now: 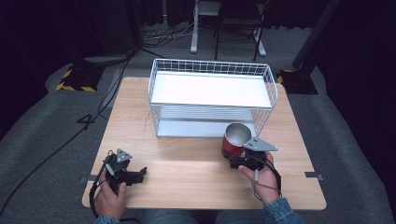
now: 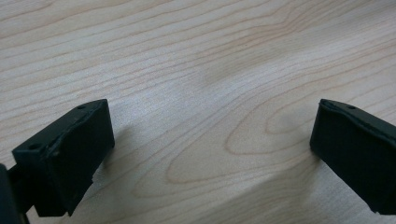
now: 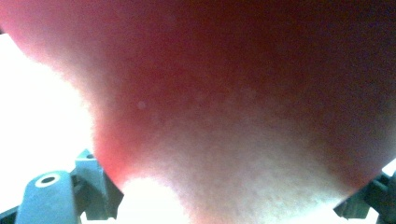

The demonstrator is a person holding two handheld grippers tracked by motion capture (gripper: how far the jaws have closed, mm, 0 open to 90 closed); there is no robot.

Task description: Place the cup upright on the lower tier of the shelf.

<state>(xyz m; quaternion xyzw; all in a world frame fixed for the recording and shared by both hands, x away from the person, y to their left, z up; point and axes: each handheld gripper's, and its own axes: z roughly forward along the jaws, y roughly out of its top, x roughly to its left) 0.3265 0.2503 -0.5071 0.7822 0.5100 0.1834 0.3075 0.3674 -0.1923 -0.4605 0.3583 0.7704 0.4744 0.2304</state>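
A red cup with a shiny metal inside stands tilted at the right of the wooden table, just in front of the wire rack. My right gripper is shut on its lower side. In the right gripper view the cup's red wall is a close blur between the two jaws. My left gripper rests low over the table's front left. Its jaws stand wide open over bare wood, with nothing between them.
A white wire rack with a flat white upper shelf and a lower shelf stands at the back middle of the table. Cables and stand bases lie on the grey floor beyond.
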